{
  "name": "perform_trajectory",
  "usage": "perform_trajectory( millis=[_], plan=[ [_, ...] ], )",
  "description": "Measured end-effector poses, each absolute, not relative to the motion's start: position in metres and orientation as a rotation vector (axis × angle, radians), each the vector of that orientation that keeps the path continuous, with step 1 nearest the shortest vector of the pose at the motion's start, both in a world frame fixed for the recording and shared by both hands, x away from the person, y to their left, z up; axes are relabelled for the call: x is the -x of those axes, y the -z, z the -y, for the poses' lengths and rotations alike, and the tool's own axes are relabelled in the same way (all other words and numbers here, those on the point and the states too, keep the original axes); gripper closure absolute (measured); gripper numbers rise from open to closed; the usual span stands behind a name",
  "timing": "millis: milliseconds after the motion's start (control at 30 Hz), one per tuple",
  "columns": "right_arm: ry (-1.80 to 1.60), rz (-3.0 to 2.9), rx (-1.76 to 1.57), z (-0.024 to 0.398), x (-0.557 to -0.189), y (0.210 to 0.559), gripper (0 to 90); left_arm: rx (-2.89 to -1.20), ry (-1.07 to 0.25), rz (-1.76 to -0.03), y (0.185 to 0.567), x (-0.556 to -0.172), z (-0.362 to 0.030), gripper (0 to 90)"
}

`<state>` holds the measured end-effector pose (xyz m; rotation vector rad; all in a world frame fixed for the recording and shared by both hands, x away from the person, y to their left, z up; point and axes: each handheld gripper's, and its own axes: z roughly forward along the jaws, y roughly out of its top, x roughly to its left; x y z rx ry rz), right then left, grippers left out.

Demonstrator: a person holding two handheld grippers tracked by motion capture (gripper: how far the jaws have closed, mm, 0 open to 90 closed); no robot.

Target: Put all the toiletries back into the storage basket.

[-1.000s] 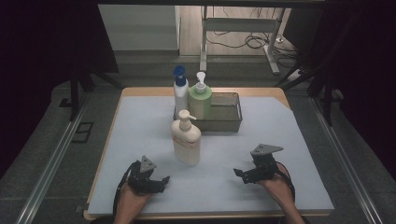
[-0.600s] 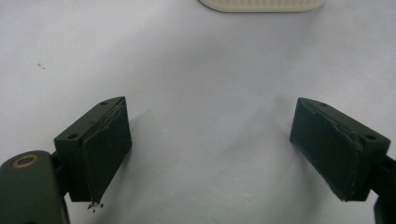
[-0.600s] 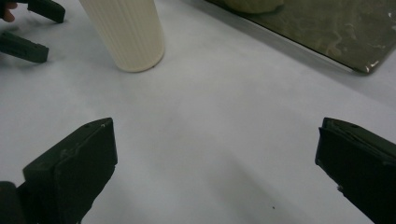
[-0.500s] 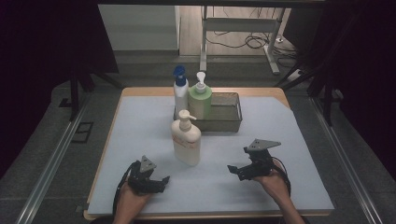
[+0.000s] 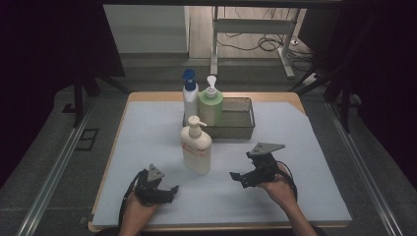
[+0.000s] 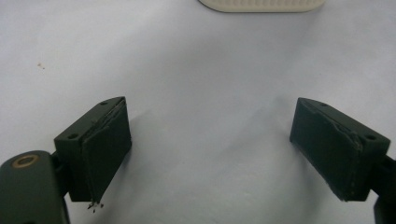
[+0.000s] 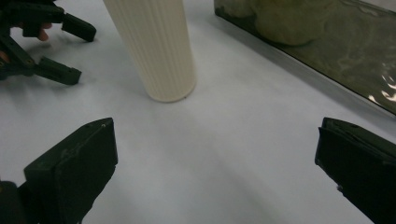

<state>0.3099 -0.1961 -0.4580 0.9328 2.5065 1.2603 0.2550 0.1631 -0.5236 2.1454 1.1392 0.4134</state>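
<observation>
White tabletop [image 5: 147, 132] | cream bottle [image 5: 196, 147] ahead of both released jaws, untouched

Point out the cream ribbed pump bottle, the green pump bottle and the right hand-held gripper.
Cream ribbed plastic pump bottle [image 5: 197, 152]: high view, middle of its body.
Green pump bottle with white pump [image 5: 211, 109]: high view, front of its body.
Right hand-held gripper [image 5: 237, 179]: high view, midway between its open fingertips.

Left gripper [image 5: 166, 191] low, jaws spread wide; right gripper [image 5: 238, 178] raised, jaws agape, pointing left.
</observation>
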Motion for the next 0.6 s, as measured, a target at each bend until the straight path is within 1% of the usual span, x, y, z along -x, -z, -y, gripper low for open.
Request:
perform_trajectory(
  millis=[167,600],
  plan=[
    [-1.282,-2.502,-0.886,0.181,-0.311,0.450,0.0,-2.141,-0.414,-1.141,0.524,-0.255,-0.163,12.1],
    [-1.316,-2.499,-0.858,0.159,-0.315,0.441,0.0,-2.141,-0.413,-1.142,0.524,-0.255,-0.163,12.1]
  ],
)
